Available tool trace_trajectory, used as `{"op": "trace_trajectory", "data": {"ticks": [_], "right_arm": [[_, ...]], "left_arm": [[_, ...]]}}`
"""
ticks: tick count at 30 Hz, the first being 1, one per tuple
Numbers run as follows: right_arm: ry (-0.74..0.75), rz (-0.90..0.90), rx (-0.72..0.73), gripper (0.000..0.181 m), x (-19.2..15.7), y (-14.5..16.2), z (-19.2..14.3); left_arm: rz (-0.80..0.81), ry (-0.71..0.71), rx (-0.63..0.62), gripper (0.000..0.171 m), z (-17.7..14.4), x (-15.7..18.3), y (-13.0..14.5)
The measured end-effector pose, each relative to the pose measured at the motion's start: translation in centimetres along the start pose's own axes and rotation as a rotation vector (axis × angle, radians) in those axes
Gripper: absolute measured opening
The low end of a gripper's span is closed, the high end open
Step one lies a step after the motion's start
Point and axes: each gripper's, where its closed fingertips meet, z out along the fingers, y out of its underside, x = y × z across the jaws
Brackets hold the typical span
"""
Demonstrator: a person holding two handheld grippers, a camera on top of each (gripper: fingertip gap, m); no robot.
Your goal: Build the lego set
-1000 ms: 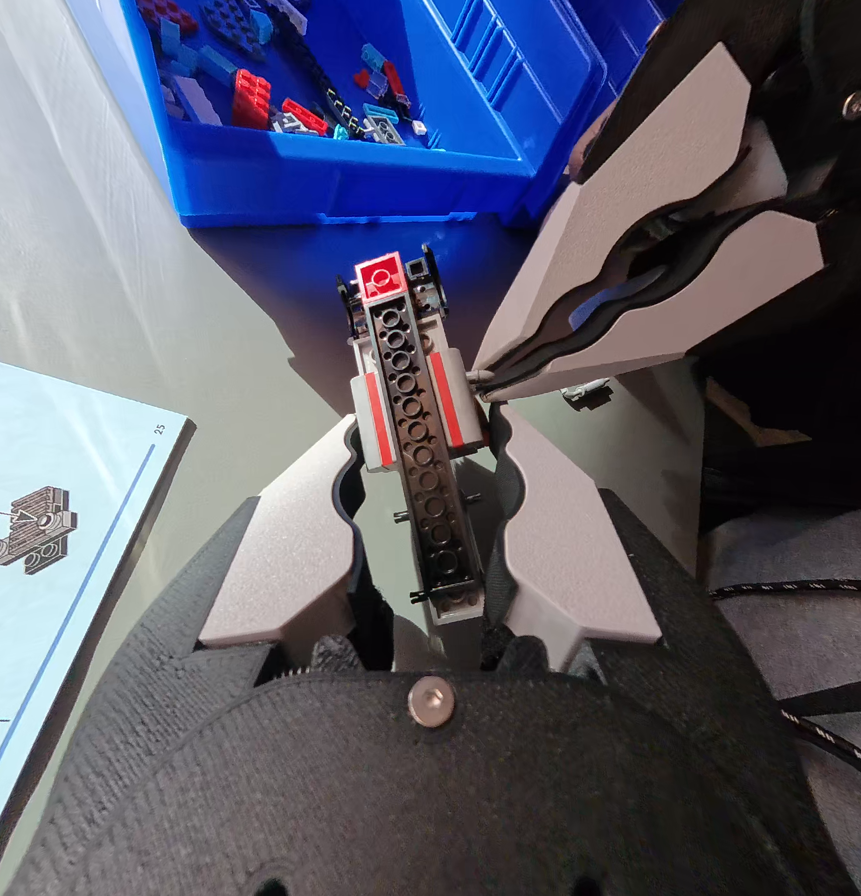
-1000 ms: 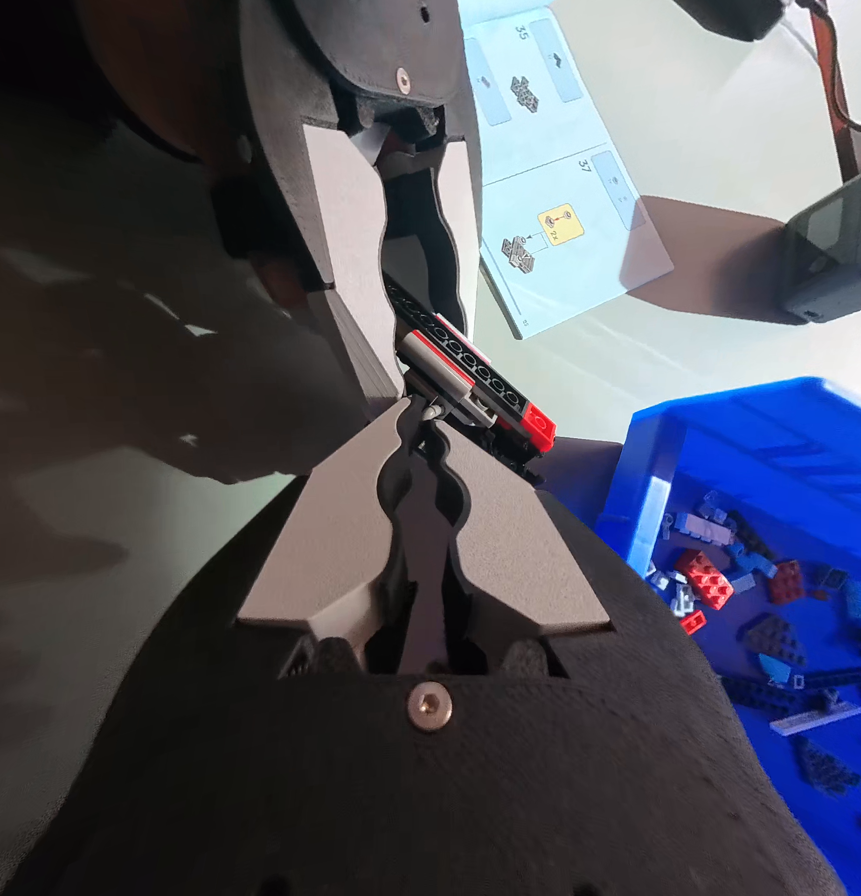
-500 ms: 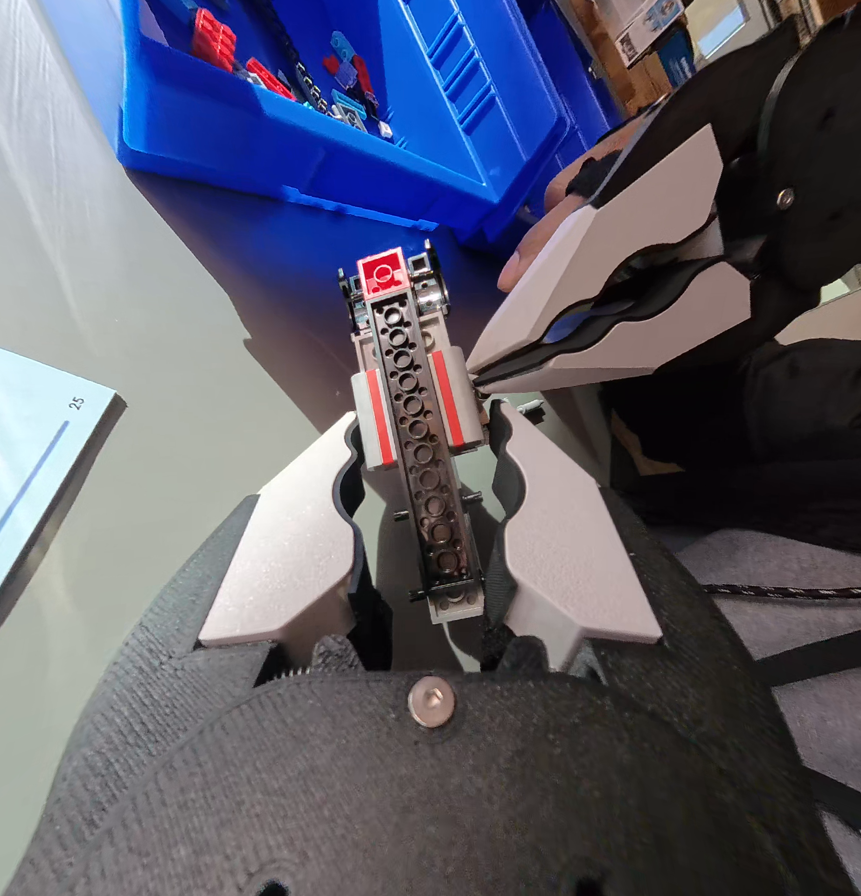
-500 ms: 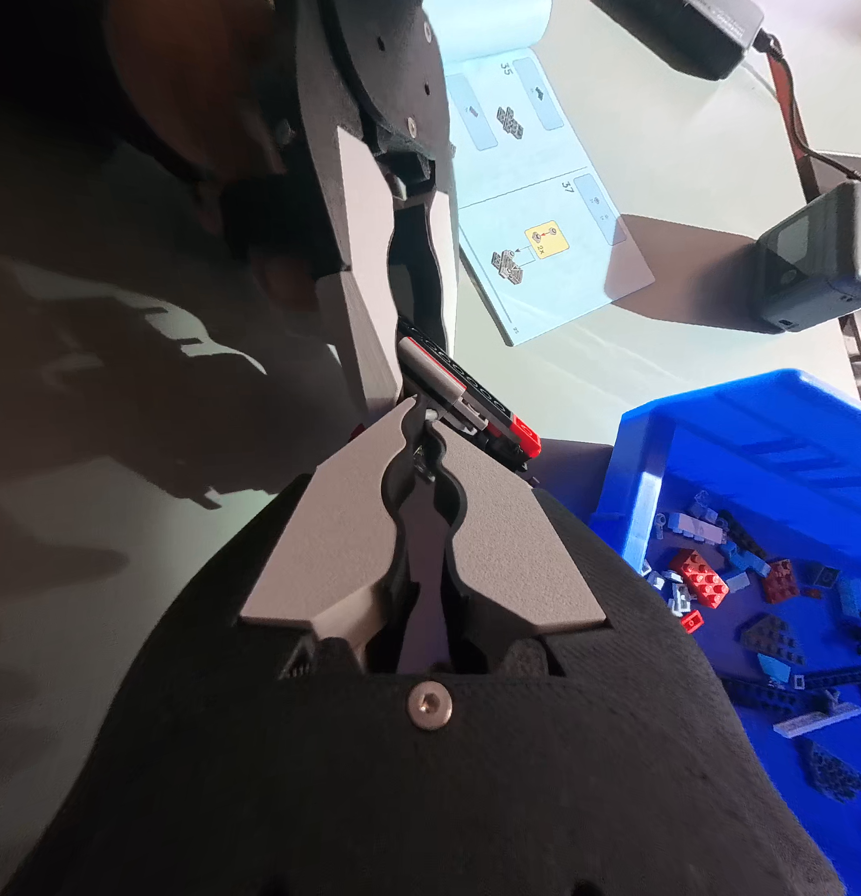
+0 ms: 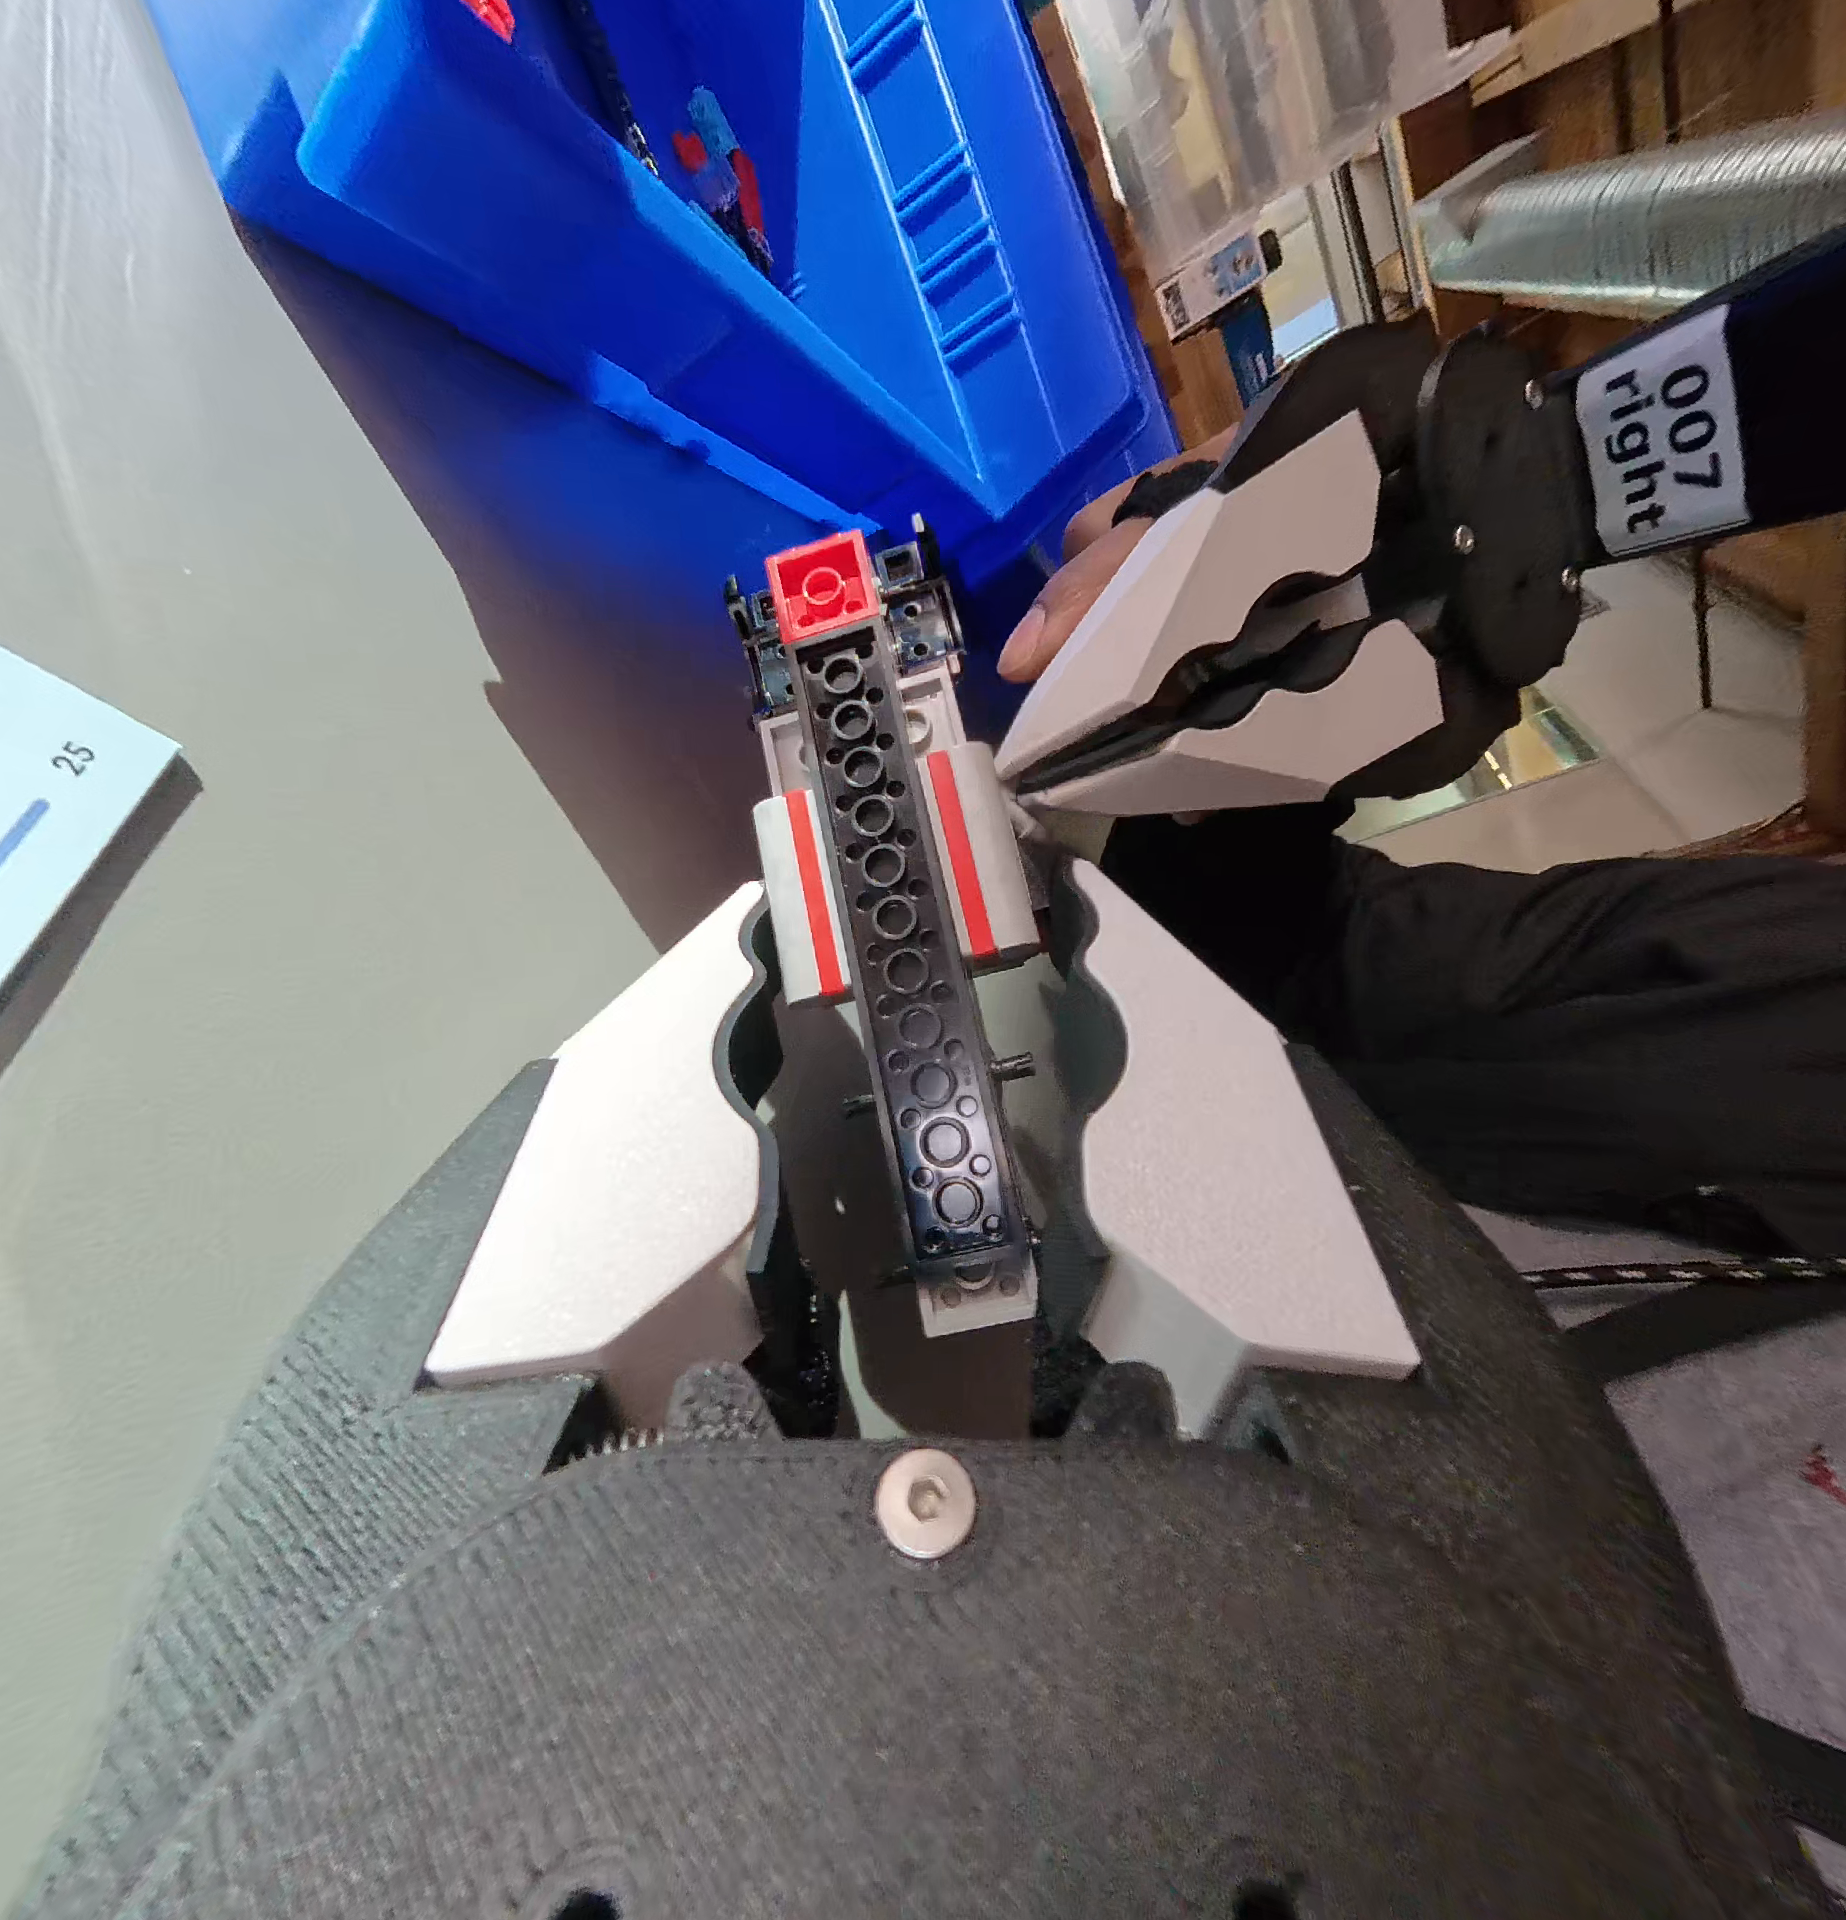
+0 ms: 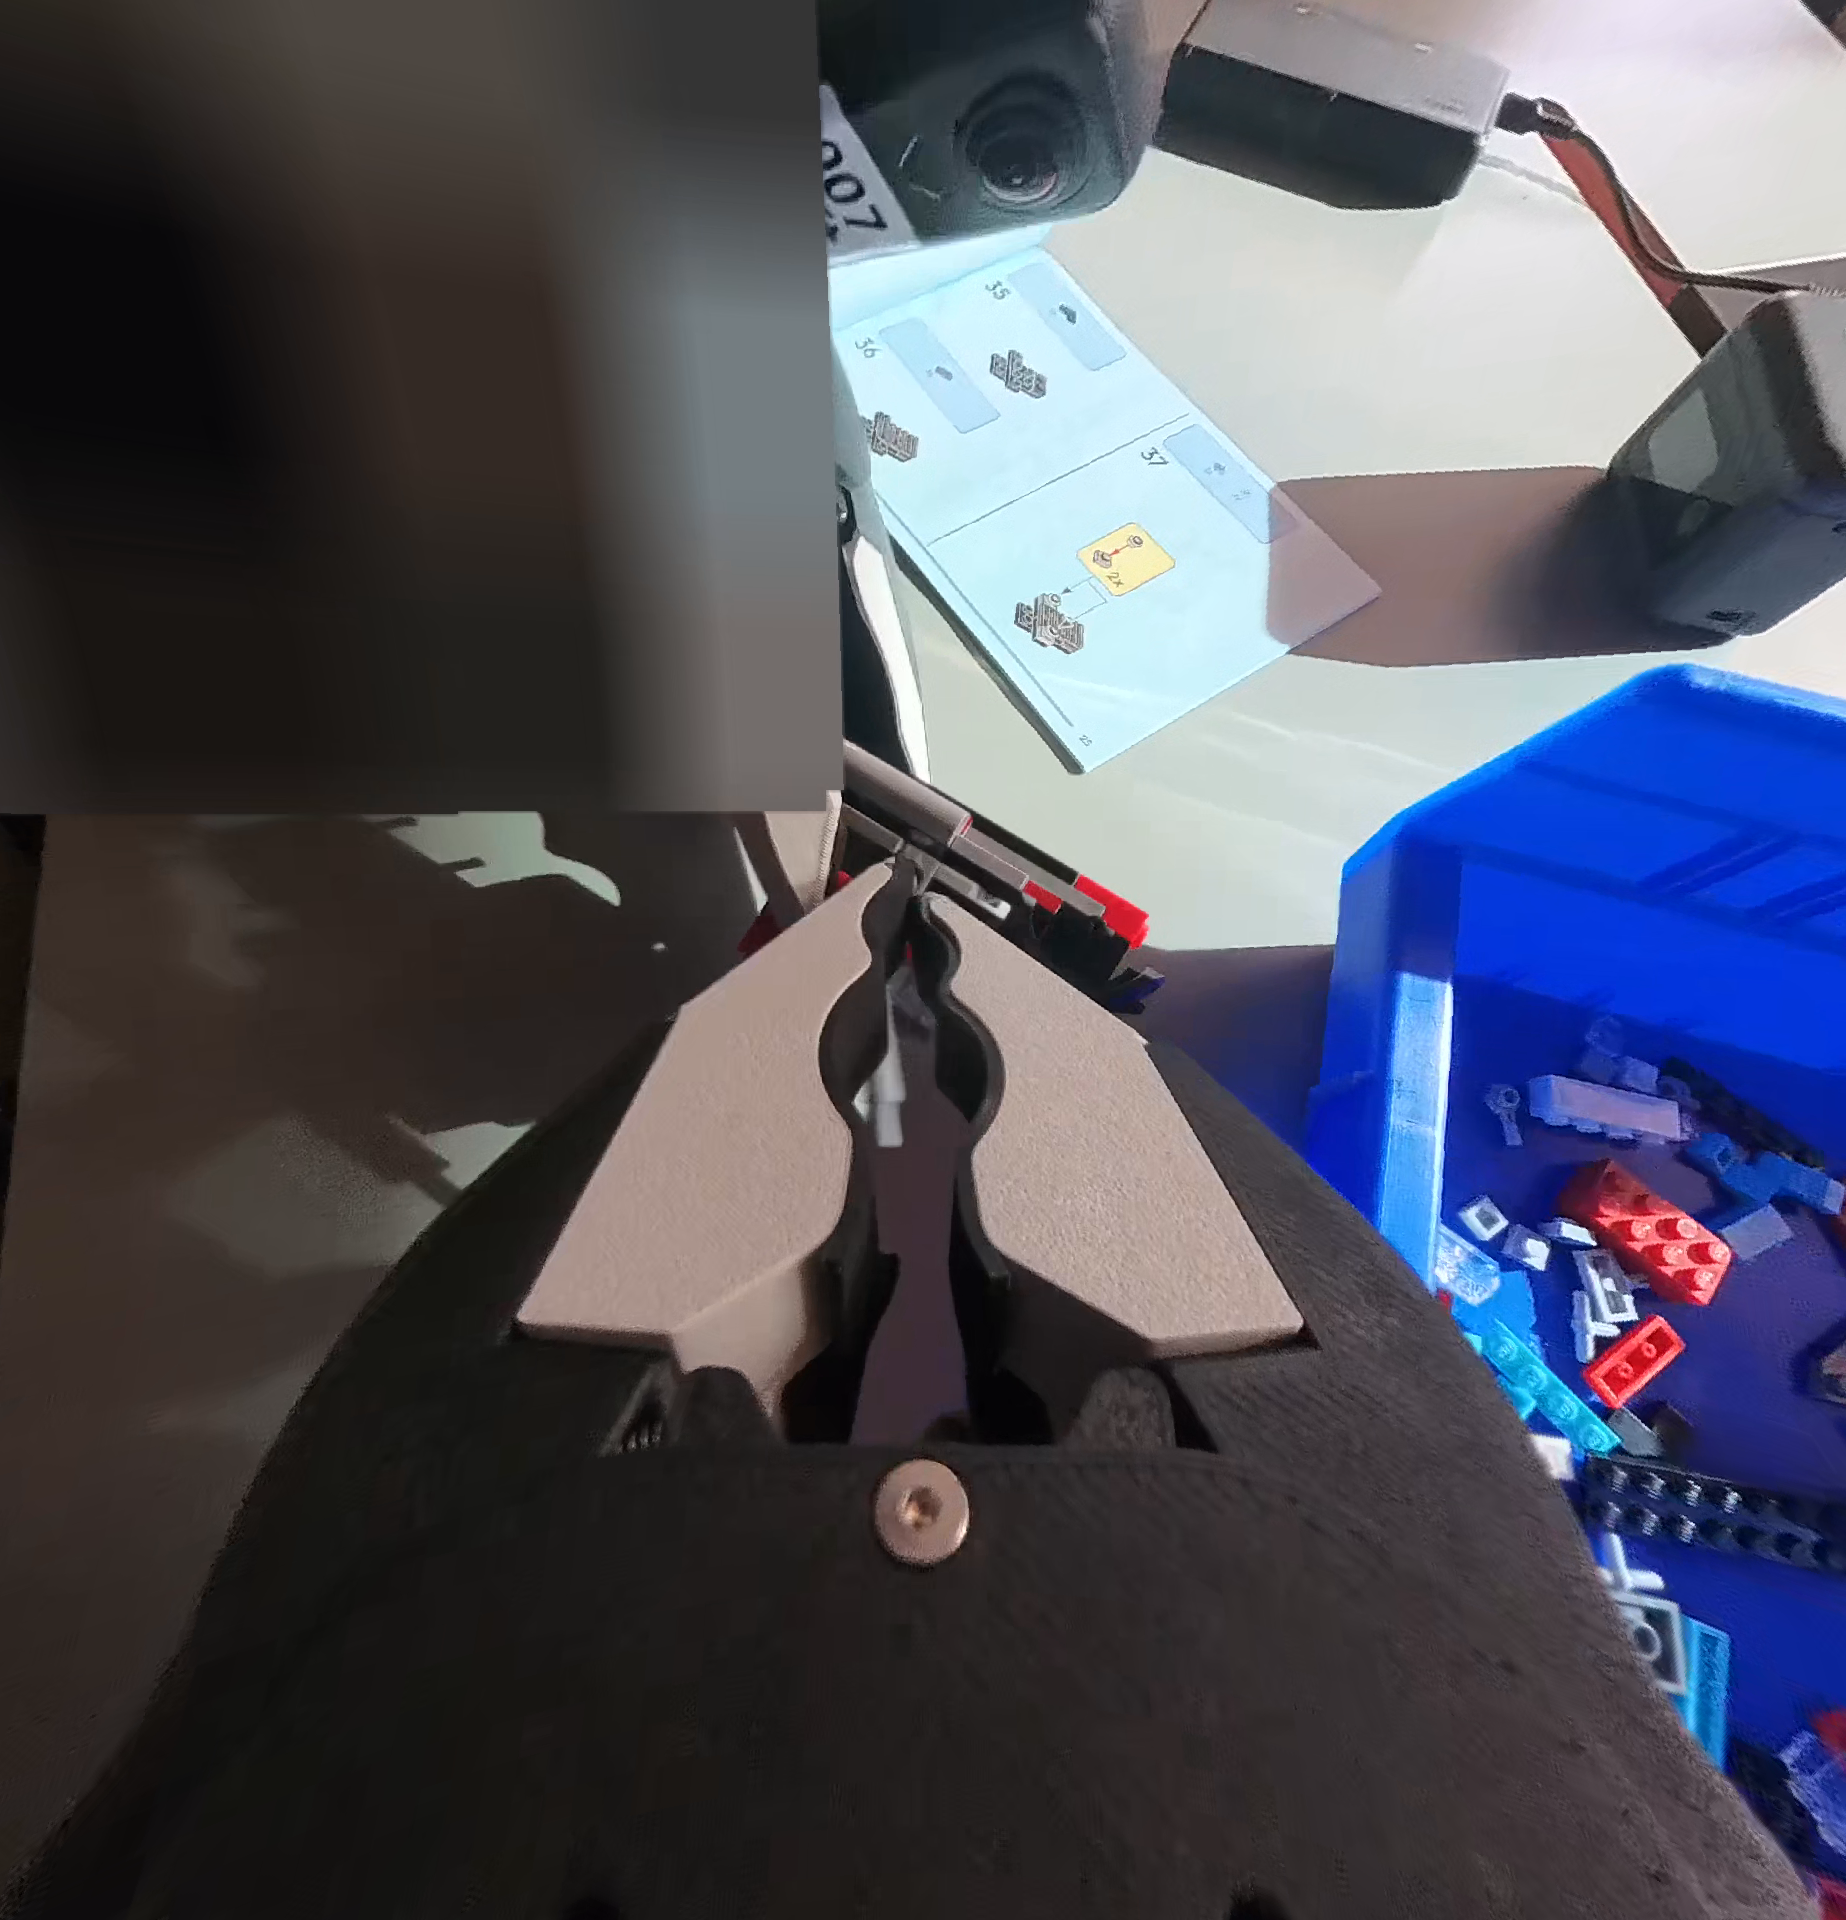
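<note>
My left gripper [image 5: 914, 883] is shut on the lego model [image 5: 877, 862], a long black plate with grey and red side blocks and a red brick at its far end. It holds the model above the table. My right gripper [image 6: 903, 883] is shut on a small grey piece [image 6: 917, 864] and presses its tip against the model [image 6: 1044, 894]. In the left wrist view the right gripper [image 5: 1012, 790] meets the model's right grey block, and the small piece [image 5: 1030, 821] shows at its tip.
A blue bin [image 6: 1418, 1039] of loose bricks stands to the right; it is also in the left wrist view [image 5: 586, 260]. An open instruction booklet [image 6: 1106, 520] lies beyond. A black camera block [image 6: 1750, 468] and a black box with a cable [image 6: 1314, 114] sit at the far edge. A dark sleeve [image 5: 1521, 987] is at the right. Left and right tips are no more than a few centimetres apart.
Both grippers have tilted and risen together with the model. The bin has slid up and away in the left view. The right gripper's tip stays at the model's right side.
</note>
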Motion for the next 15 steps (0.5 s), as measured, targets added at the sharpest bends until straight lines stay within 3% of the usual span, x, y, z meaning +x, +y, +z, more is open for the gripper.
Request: {"op": "trace_trajectory", "data": {"ticks": [11,15], "right_arm": [[0.068,0.081,0.108,0.001,1.7,-1.4,-0.2],[0.046,0.023,0.173,0.005,1.2,-2.0,-1.3]], "left_arm": [[-0.124,0.062,0.078,0.052,-0.7,-0.1,-1.2],[-0.155,0.08,0.117,0.052,-1.1,-0.1,-1.8]]}}
